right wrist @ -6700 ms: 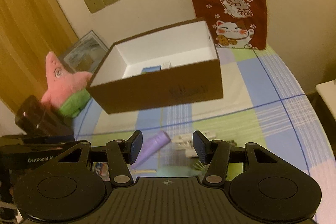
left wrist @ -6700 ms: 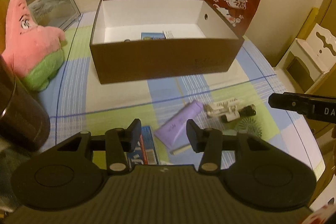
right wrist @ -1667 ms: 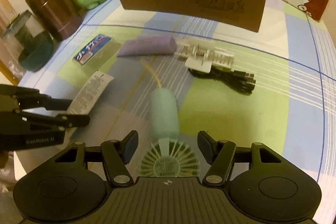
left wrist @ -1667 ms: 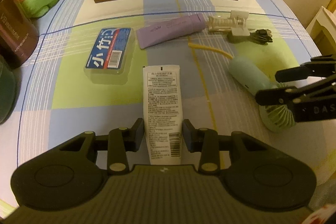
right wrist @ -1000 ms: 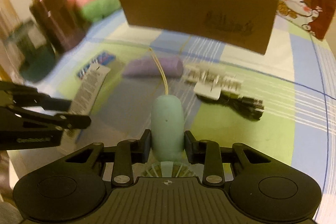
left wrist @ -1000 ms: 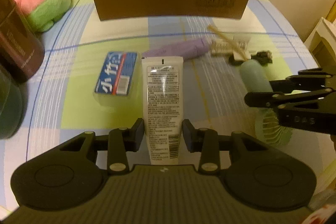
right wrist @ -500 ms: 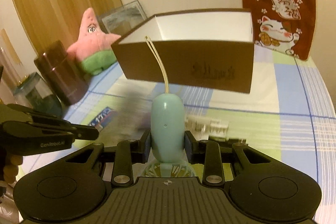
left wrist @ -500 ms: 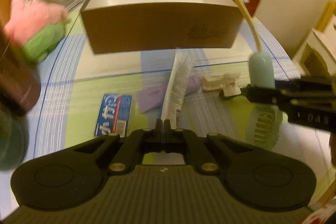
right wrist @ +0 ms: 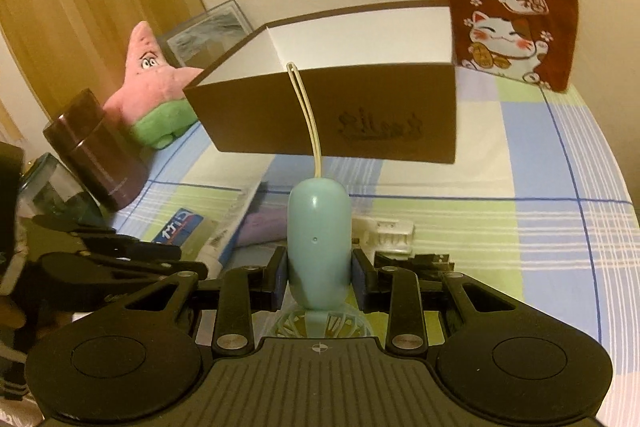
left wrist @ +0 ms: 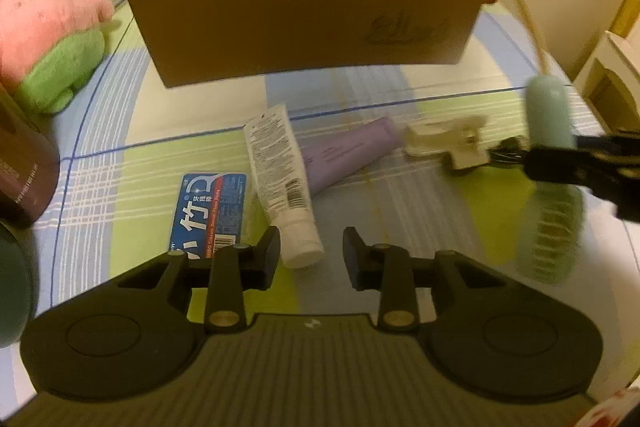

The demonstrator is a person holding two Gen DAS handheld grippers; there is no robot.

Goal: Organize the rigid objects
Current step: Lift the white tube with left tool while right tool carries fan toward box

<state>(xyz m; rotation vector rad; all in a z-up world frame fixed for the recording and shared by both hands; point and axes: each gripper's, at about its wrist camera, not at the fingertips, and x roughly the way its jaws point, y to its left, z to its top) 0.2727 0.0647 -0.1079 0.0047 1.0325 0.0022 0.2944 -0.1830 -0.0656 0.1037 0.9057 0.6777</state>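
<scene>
Jaws parting on the left gripper (left wrist: pixel 311 253) right now, and nothing sits between the pads: the white tube (left wrist: pixel 280 179) lies flat on the checked tablecloth (left wrist: pixel 400 235) just beyond the tips, its cap end near the left finger (left wrist: pixel 267 254), its crimped end angled away toward the box. It is touching neither pad. Beside it on the left lies the blue-labelled clear case (left wrist: pixel 208 211), and its far side overlaps the purple tube (left wrist: pixel 348 155). Past the purple tube sit the white clip-like holder (left wrist: pixel 448 143) and a dark cable (left wrist: pixel 506 153), mostly hidden.

Over on the right, the right gripper (right wrist: pixel 319 283) is clamped on the mint handheld fan (right wrist: pixel 319 239). Both pads press the sides of its handle, which stands up and forward out of the jaws, the fan head (right wrist: pixel 320 325) tucked back under the gripper body. A cream wrist loop (right wrist: pixel 306 115) rises stiffly from the handle's tip in front of the box wall. From the left wrist view the fan is clear of the table, at the right edge of the scene.

Beyond everything stands the brown box (right wrist: pixel 340 115), open on top, white inside; its contents cannot be seen from either view. A pink star plush (left wrist: pixel 44 23) and a dark canister (right wrist: pixel 96 151) flank it on the left.
</scene>
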